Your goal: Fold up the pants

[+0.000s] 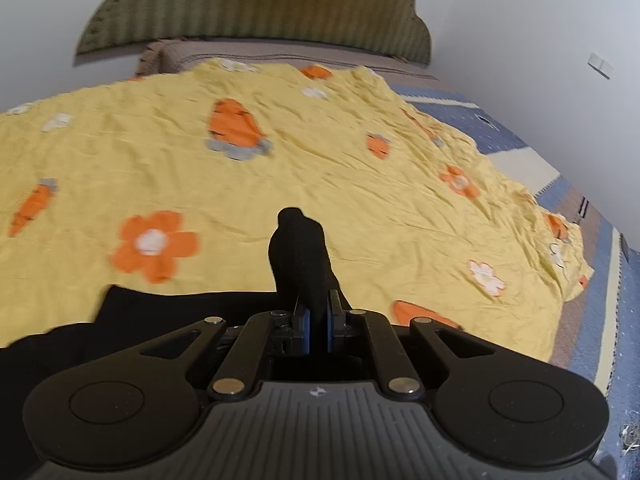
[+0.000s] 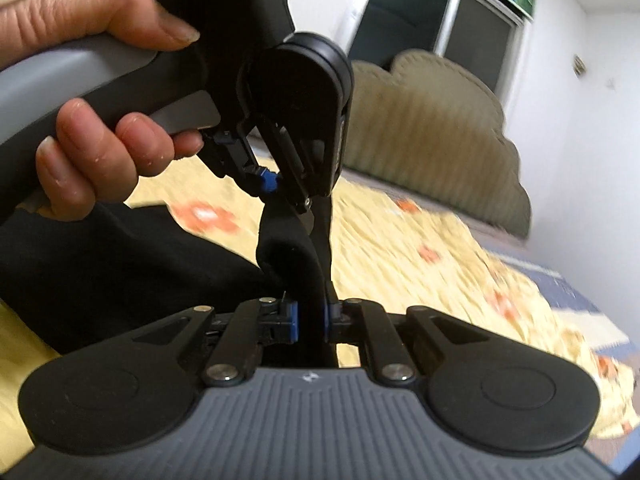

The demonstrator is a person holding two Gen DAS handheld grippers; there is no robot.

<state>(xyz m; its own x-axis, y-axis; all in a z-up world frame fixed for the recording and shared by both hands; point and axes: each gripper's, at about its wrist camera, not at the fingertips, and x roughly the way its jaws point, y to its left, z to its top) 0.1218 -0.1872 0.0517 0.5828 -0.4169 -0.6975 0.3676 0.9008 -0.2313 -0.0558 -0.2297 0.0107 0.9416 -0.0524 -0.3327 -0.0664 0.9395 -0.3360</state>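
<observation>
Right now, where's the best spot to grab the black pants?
Probably the edge, from above. Both tools already pinch the pants there: the right tool and the left tool are close together, with the rest hanging over the yellow sheet.

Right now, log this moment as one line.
left tongs: shut on black pants | right tongs: shut on black pants | surface: yellow bedspread

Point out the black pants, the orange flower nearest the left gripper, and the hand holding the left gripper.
black pants (image 1: 298, 256): left wrist view, bunched fabric above the jaws.
orange flower (image 1: 154, 245): left wrist view, its pale centre.
hand (image 2: 100, 156): right wrist view, fingers curled under the handle.
</observation>
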